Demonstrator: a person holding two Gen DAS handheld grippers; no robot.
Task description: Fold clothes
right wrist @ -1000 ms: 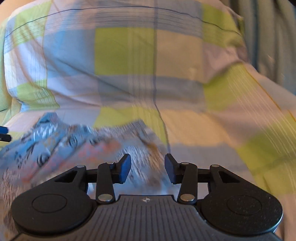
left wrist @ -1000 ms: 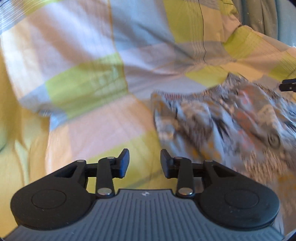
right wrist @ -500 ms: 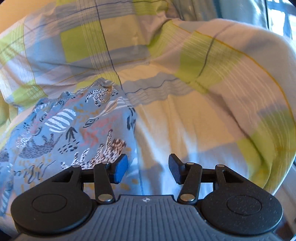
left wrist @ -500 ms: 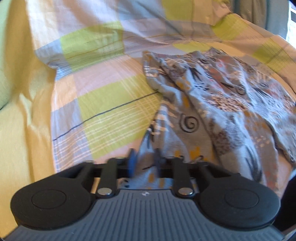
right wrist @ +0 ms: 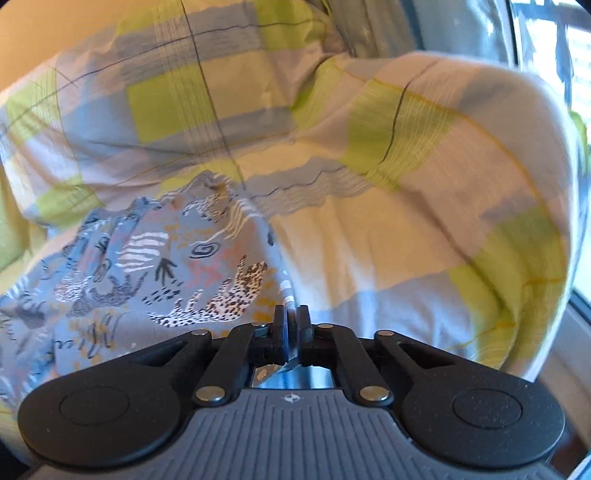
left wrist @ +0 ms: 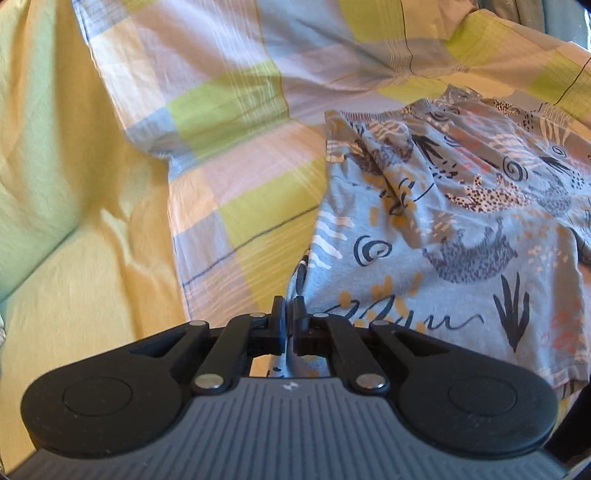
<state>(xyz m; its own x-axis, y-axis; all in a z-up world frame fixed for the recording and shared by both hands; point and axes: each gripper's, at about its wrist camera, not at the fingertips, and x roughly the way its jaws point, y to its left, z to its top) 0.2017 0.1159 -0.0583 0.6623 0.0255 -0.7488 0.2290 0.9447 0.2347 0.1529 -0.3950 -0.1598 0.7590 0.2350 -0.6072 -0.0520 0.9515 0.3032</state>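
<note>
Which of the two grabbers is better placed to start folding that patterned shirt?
Neither clearly: the left gripper and right gripper are each shut on an edge of the shirt, so both probably move together.

You have a checked duvet cover (left wrist: 236,155) spread under everything, its squares lime green, pale blue, peach and white, crossed by thin dark lines. To your left it gives way to a plain yellow sheet (left wrist: 85,280), creased, with a pale green surface (left wrist: 33,147) rising beside it. In the right wrist view the same checked cover (right wrist: 424,229) swells into a rounded mound toward the right edge. Behind that mound you can see a grey-green curtain (right wrist: 384,26) hanging in folds, and just right of it a bright window (right wrist: 550,48), too washed out to show anything beyond
</note>
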